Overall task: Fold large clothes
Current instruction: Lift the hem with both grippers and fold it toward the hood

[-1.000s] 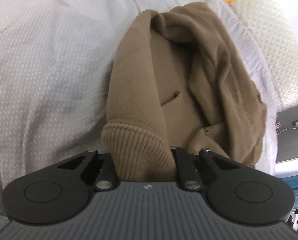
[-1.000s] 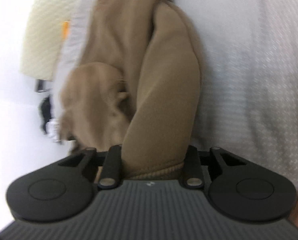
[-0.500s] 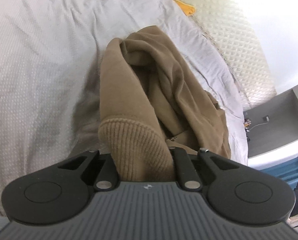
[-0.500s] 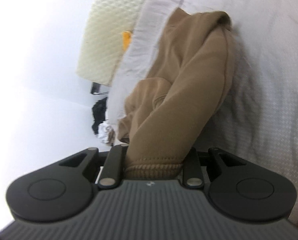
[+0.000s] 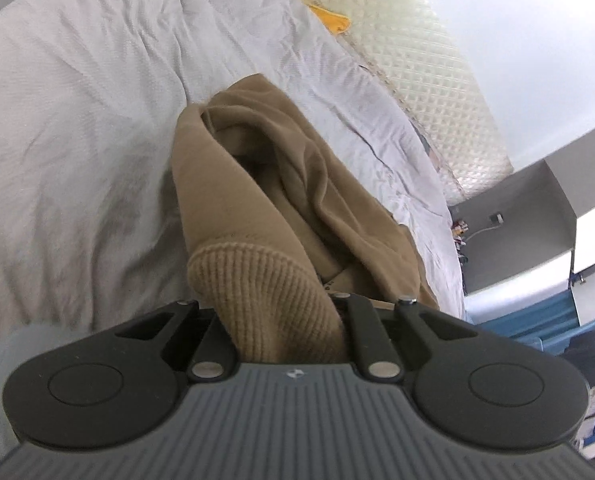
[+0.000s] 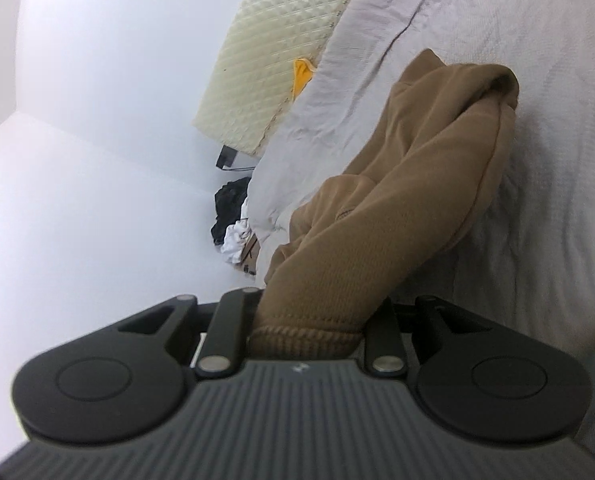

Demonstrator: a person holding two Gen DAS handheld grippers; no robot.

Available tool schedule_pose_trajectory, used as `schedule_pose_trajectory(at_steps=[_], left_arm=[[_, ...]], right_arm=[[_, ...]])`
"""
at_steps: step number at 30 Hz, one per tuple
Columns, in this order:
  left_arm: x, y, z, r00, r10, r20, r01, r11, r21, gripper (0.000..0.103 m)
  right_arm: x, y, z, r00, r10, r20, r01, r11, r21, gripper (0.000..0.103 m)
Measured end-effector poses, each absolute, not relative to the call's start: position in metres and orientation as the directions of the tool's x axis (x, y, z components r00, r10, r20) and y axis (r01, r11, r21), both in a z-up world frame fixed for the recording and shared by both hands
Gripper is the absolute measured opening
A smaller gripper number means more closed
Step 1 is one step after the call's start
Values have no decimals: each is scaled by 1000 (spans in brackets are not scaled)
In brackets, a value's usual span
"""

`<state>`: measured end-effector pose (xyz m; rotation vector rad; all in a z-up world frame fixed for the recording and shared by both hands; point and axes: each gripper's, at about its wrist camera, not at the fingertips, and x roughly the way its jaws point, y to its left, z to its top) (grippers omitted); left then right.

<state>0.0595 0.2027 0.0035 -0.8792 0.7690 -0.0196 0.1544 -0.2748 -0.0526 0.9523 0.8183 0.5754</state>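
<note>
Garment: tan-brown fleece sweatshirt with ribbed knit cuffs and hem (image 5: 297, 200), bunched and hanging between the two tools; its far end rests on the bed, its near ends are lifted.
Support: bed under a pale grey-white, wrinkled cotton cover (image 5: 77, 120); the sweatshirt trails across it near the edge that meets the quilted cream mattress pad (image 5: 429, 64).
Left gripper (image 5: 285, 332): clenched on a ribbed cuff (image 5: 265, 296), which fills the gap between the jaws. Fingertips hidden by fabric.
Right gripper (image 6: 309, 328): clamped on a ribbed band with the fleece just above it (image 6: 305, 336). Fingertips hidden too.
Step, as judged: lifting the garment by two ribbed ends to shake it out before laying it flat. Folding proper not begun.
Risk 1: thick rib knit may creep out of either grip if the lift is jerked; the hanging weight would cause it.
Risk 2: body of the garment is twisted, with folds nested inside one another. Laid down as is, it would land as a lump, not a flat panel.
Risk 3: the held points may not be matching ones (cuff on the left; cuff or hem on the right, cannot tell). A mismatch would lay it skewed.
Risk 4: the trailing end lies close to the bed edge (image 6: 269, 168); dragging that way could slide it off toward the dark and white clothes on the floor (image 6: 233, 216).
Risk 5: the dragging fleece may rumple the loose cover.
</note>
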Motion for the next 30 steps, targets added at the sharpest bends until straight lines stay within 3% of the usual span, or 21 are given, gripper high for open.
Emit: schedule_pose_trajectory(at_steps=[7, 14, 22, 30], left_arm=[[2, 195, 7, 733, -332, -594, -266, 665, -698, 13], [-2, 191, 6, 740, -347, -576, -258, 644, -720, 13], [73, 198, 24, 771, -325, -547, -281, 596, -752, 14], [204, 222, 23, 728, -324, -604, -375, 548, -747, 15]], right_arm=[[97, -281, -44, 562, 736, -378, -69, 496, 865, 26], [90, -290, -54, 572, 730, -374, -11, 463, 886, 26], [146, -286, -54, 565, 729, -386, 139, 377, 916, 27], [236, -263, -49, 564, 705, -430, 279, 328, 903, 27]])
